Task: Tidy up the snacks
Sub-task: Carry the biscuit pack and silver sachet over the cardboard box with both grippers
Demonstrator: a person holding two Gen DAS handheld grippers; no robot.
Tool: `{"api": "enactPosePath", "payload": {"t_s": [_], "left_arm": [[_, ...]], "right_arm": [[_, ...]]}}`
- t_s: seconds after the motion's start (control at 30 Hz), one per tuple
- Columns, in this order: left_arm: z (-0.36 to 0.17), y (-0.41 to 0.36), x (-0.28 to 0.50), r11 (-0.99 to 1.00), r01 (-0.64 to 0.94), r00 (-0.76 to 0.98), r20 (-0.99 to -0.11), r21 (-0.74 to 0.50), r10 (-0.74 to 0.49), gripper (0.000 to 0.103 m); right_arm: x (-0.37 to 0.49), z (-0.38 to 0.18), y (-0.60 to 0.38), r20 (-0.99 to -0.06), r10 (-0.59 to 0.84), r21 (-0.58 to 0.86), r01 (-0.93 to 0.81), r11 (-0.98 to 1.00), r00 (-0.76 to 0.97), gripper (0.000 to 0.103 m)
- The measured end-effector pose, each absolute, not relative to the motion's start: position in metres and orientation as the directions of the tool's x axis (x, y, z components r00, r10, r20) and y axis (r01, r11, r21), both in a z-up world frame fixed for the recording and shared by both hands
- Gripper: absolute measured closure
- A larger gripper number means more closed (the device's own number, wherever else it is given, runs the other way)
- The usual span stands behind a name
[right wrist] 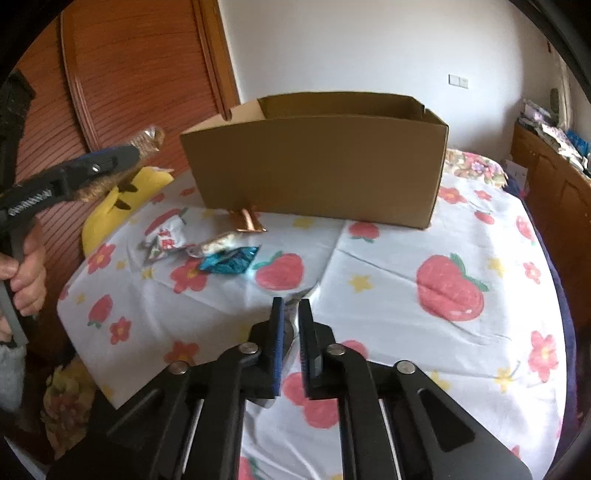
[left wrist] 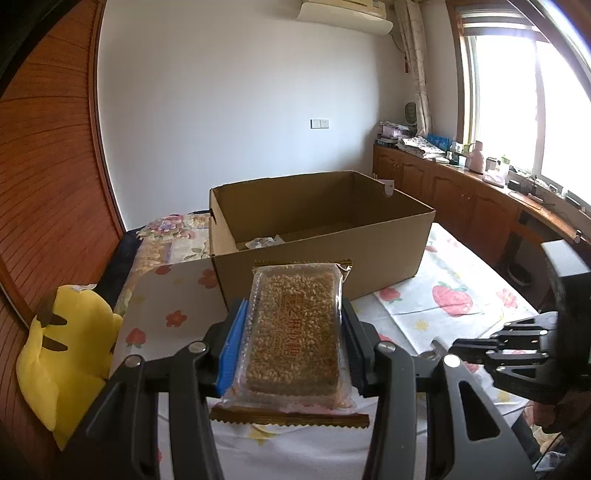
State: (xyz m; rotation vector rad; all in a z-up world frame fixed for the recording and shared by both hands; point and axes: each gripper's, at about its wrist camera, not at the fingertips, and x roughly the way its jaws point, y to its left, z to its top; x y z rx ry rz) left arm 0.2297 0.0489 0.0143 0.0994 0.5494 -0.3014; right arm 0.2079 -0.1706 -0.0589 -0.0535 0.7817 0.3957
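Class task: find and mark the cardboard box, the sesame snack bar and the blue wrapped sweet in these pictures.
cardboard box [left wrist: 317, 258]: left wrist view, bare front wall.
sesame snack bar [left wrist: 295, 325]: left wrist view, middle of its clear wrapper.
blue wrapped sweet [right wrist: 231, 262]: right wrist view, middle of the crinkled foil.

**Bedroom, daylight from one side**

White plain wall [left wrist: 229, 110] at the back, with a small pale switch plate [left wrist: 320, 123] on it. Air conditioner [left wrist: 345, 14] mounted high, near the ceiling. Large window [left wrist: 528, 107] on the right, overexposed and very bright; patterned curtain [left wrist: 417, 62] drawn to its left edge. Below the window, a run of brown wooden cabinets [left wrist: 454, 199], the top cluttered with bottles, boxes and folded cloth. Reddish-brown slatted wooden panel [left wrist: 48, 177] on the left. Bed covered by a white sheet [right wrist: 406, 258] printed with strawberries, flowers and stars; floral bedding [left wrist: 173, 236] beyond it.
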Motion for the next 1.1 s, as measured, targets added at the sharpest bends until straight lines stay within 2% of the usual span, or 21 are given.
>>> {"api": "enactPosePath", "payload": {"t_s": [0.27,0.37,0.4,0.43,0.5,0.7,0.77,0.83,1.1], "left_arm": [[0.014,0.042,0.220,0.948,0.317,0.805,-0.531,0.011,-0.263,0.057],[0.015,0.041,0.217,0.947,0.323,0.804,-0.531,0.007,-0.270,0.057],[0.014,0.041,0.216,0.946,0.325,0.802,-0.531,0.003,-0.274,0.056],[0.014,0.041,0.216,0.945,0.326,0.800,-0.532,0.000,-0.276,0.056],[0.012,0.041,0.215,0.945,0.328,0.798,-0.533,-0.011,-0.283,0.056],[0.007,0.041,0.214,0.943,0.333,0.790,-0.539,-0.021,-0.291,0.056],[0.004,0.042,0.215,0.943,0.332,0.788,-0.542,-0.023,-0.291,0.056],[0.003,0.044,0.216,0.943,0.330,0.787,-0.543,-0.029,-0.292,0.056],[-0.004,0.046,0.224,0.945,0.323,0.784,-0.544,-0.054,-0.299,0.056]], "right_arm": [[0.210,-0.065,-0.182,-0.696,0.341,0.130,-0.356,0.925,0.632,0.103],[0.208,-0.063,-0.190,-0.679,0.301,0.108,-0.315,0.943,0.670,0.088],[0.208,-0.064,-0.192,-0.679,0.296,0.109,-0.307,0.945,0.672,0.068],[0.209,-0.066,-0.194,-0.683,0.298,0.116,-0.304,0.946,0.667,0.056],[0.213,-0.077,-0.194,-0.711,0.309,0.136,-0.307,0.942,0.632,0.051],[0.216,-0.094,-0.178,-0.748,0.305,0.129,-0.322,0.938,0.589,0.047],[0.215,-0.095,-0.173,-0.748,0.288,0.102,-0.326,0.940,0.598,0.049],[0.215,-0.096,-0.166,-0.751,0.271,0.067,-0.339,0.938,0.602,0.057],[0.212,-0.092,-0.163,-0.751,0.268,0.023,-0.381,0.924,0.603,0.059]]}}
